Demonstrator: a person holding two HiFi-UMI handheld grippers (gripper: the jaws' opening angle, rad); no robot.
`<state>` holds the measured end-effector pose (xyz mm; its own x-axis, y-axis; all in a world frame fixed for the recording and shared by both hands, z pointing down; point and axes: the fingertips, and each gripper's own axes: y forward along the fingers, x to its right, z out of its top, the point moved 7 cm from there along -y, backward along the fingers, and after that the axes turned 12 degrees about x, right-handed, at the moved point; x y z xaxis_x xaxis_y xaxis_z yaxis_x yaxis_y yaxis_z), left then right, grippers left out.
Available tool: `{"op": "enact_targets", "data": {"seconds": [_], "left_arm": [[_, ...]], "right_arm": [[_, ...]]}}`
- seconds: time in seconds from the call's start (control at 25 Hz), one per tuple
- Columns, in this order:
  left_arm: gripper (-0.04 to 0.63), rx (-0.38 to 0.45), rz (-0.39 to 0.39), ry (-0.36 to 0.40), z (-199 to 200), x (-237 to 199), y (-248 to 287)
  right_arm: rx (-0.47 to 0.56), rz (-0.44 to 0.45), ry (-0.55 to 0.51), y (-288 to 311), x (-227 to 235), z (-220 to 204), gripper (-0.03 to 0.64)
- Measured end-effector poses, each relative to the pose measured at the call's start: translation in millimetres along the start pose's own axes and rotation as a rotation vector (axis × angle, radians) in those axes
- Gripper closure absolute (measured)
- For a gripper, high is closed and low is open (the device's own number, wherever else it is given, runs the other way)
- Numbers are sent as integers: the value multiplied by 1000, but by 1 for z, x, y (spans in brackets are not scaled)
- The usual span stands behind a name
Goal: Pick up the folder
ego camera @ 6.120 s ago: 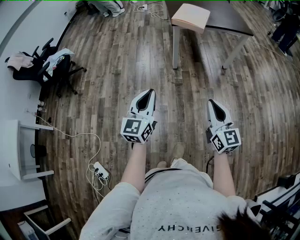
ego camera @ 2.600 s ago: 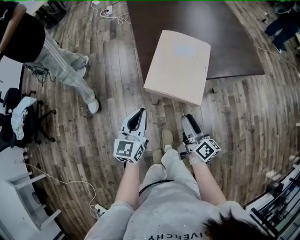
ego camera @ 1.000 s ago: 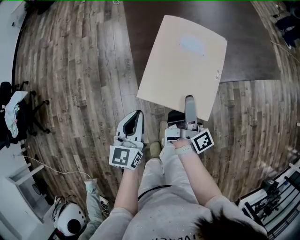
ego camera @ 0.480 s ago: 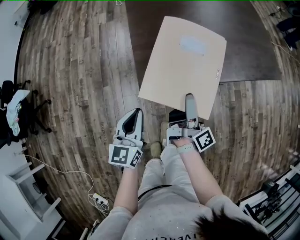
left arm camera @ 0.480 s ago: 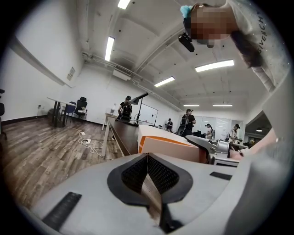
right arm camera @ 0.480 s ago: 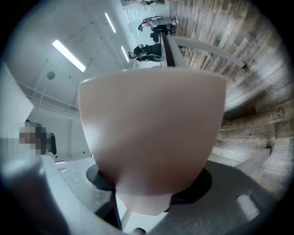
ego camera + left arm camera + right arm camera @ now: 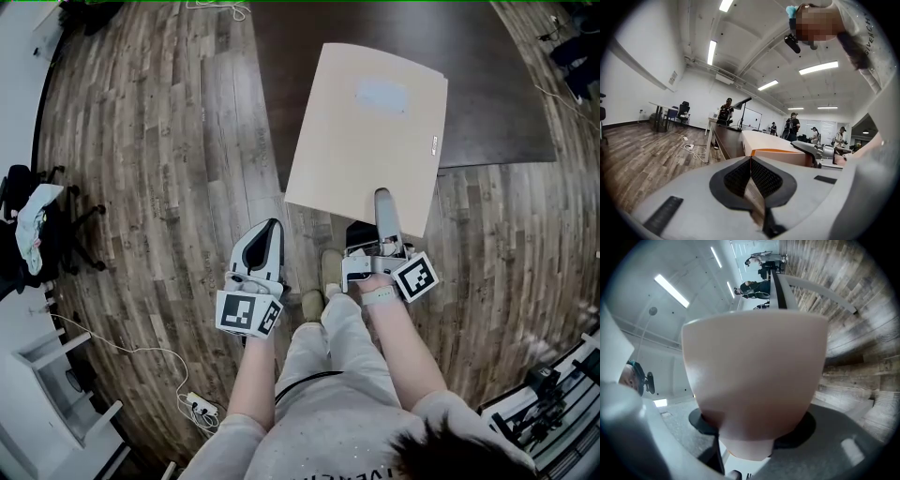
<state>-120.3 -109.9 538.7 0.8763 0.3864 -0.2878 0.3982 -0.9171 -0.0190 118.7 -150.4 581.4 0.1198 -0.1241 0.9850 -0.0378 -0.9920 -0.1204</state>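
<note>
I read one print only: the brand lettering "GIVENCHY" on the person's shirt point(image 7: 865, 29), at 1 o'clock in the left gripper view. The pale label point(image 7: 382, 95) on the folder point(image 7: 356, 159) is illegible.

Flat cardboard folder point(image 7: 366, 131): pale peach, orange edge
Rectangular table top point(image 7: 487, 103): dark brown
Plank floor point(image 7: 141, 187): streaky grey-brown
Left-hand marker cube point(image 7: 248, 312): black-and-white squares

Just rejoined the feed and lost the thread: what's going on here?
A person holds a gripper in each hand. The right gripper has just been closing its jaws on the near edge of the folder and now clamps it. The folder lies on the table, overhanging its near side, not yet lifted. The left gripper is shut and empty, beside it over the floor.
</note>
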Motion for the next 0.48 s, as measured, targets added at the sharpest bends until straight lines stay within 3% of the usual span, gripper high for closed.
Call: {"op": "enact_targets", "data": {"seconds": [0.48], "left_arm": [[595,34,-4,14,20,8,13]], "right_arm": [[-99,21,-109,14,-20,25,331]]}}
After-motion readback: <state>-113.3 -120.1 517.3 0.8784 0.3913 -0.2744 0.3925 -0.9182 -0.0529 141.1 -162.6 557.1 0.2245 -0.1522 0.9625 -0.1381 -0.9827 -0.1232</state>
